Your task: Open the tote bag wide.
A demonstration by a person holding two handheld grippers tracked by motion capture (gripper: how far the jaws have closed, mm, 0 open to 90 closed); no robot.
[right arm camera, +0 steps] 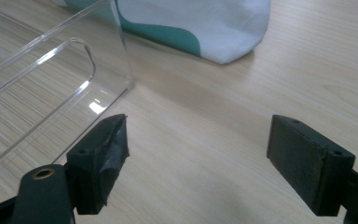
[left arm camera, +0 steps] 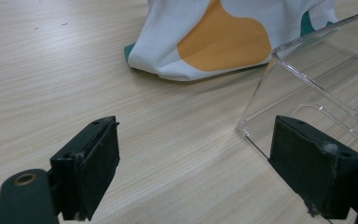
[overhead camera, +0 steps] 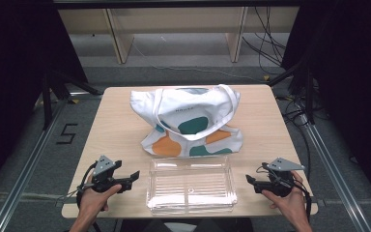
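A white tote bag [overhead camera: 188,121] with orange and teal blotches stands at the middle of the wooden table [overhead camera: 116,125], handles draped over its front. Just in front of it lies a clear plastic box [overhead camera: 191,184], with nothing inside. My left gripper [overhead camera: 133,178] rests left of the box, open, jaws pointing at it. In the left gripper view [left arm camera: 193,163] bare wood lies between the pads, with the box's corner [left arm camera: 307,74] and the bag's orange patch [left arm camera: 223,42] beyond. My right gripper [overhead camera: 249,181] sits right of the box, open. In the right gripper view [right arm camera: 196,163] its pads frame bare wood too.
The table's front edge runs just below the box and both hands. Wooden shelving legs [overhead camera: 121,38] and cables [overhead camera: 270,43] lie on the floor beyond the far edge. Metal rails [overhead camera: 24,174] flank the table on both sides.
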